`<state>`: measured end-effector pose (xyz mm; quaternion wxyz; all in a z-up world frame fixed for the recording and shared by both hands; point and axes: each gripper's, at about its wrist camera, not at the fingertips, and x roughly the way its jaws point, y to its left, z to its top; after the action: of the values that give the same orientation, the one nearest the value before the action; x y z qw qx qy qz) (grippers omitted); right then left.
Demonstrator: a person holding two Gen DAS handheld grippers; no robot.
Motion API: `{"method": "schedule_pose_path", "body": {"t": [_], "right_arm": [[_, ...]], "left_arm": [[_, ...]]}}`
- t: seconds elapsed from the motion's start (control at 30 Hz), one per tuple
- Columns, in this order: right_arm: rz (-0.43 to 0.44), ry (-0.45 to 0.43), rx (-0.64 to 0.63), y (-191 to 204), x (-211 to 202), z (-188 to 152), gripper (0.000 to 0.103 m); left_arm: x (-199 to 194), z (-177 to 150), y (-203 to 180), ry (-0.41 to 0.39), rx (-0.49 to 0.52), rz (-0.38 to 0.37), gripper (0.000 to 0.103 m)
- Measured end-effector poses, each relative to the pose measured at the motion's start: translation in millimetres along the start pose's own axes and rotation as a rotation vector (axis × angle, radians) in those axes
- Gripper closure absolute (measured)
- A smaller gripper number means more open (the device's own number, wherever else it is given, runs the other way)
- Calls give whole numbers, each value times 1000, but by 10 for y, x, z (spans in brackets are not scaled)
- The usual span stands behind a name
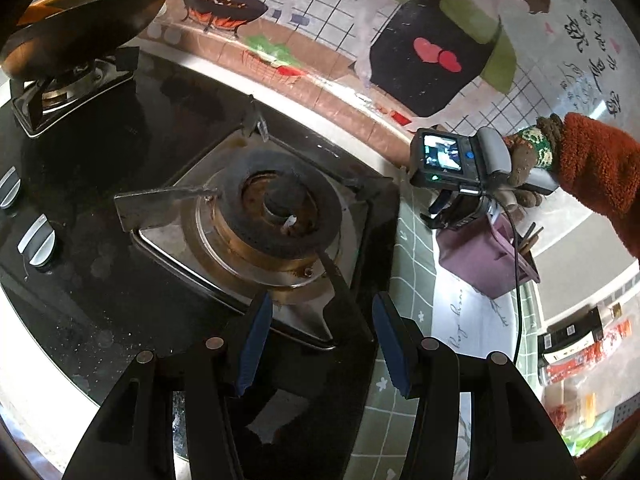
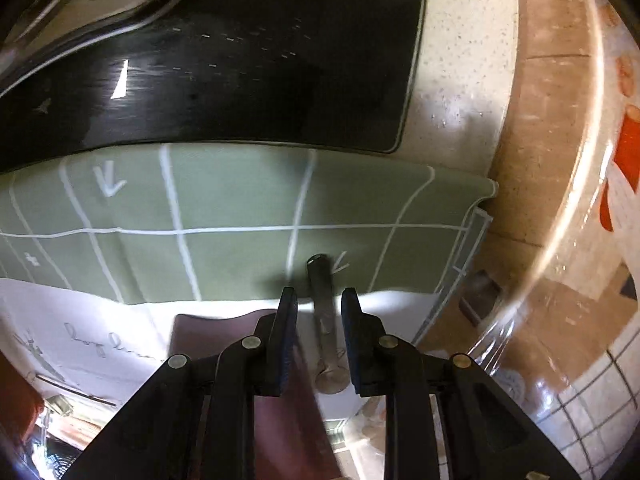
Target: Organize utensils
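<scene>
In the right wrist view a metal spoon [image 2: 325, 320] lies on the green checked cloth [image 2: 224, 200], handle pointing away. My right gripper [image 2: 319, 300] is open, its two fingers either side of the spoon's handle, not touching it. A purple utensil holder [image 2: 240, 344] sits just under its left finger. In the left wrist view my left gripper [image 1: 320, 316] is open and empty above the gas stove. The right gripper [image 1: 460, 200] shows there at the right, over the purple holder [image 1: 480, 256], which holds brown chopsticks [image 1: 530, 240].
A black glass stove [image 1: 120, 184] with a burner [image 1: 276, 208] fills the left wrist view; a wok [image 1: 80, 28] sits on the far burner. Two knobs [image 1: 36, 240] are at the left. Sauce bottles [image 1: 580, 344] lie at the right. The decorated tiled wall [image 1: 400, 40] is behind.
</scene>
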<state>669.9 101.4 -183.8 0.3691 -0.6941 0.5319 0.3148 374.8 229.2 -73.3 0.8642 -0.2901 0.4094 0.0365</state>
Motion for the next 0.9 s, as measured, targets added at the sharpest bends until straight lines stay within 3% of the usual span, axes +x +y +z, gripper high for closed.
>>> {"method": "schedule_pose_path", "body": {"t": [0.1, 0.17, 0.33, 0.47, 0.57, 0.6, 0.7, 0.77, 0.83, 0.87, 0.9], "right_arm": [[25, -20, -8, -48, -49, 21, 84], [43, -57, -14, -74, -89, -39, 94], [68, -167, 36, -126, -298, -131, 97], [75, -241, 4, 88, -511, -143, 98], [141, -316, -27, 344, -707, -265, 98], [140, -325, -35, 385, -744, -309, 101], [32, -283, -16, 303, -739, -372, 101], [-20, -217, -5, 140, -648, -442, 87], [-68, -172, -16, 16, -549, -443, 56], [-91, -164, -22, -25, -511, -424, 53], [-92, -155, -21, -89, -460, -377, 56]], "left_arm": [[31, -8, 25, 7, -14, 10, 50], [41, -26, 40, 10, -22, 17, 50], [24, -38, 17, 10, -26, 25, 50], [-11, -69, -14, 10, -19, 24, 50], [-26, -90, -55, 19, -2, 18, 50], [-32, -98, -72, 22, 2, 14, 50], [-47, -126, -131, 31, 21, -19, 50], [-34, -139, -162, 40, 22, -23, 50], [-22, -165, -182, 45, 18, -24, 50], [-14, -179, -185, 47, 15, -27, 50], [-2, -189, -183, 50, 11, -30, 50]]}}
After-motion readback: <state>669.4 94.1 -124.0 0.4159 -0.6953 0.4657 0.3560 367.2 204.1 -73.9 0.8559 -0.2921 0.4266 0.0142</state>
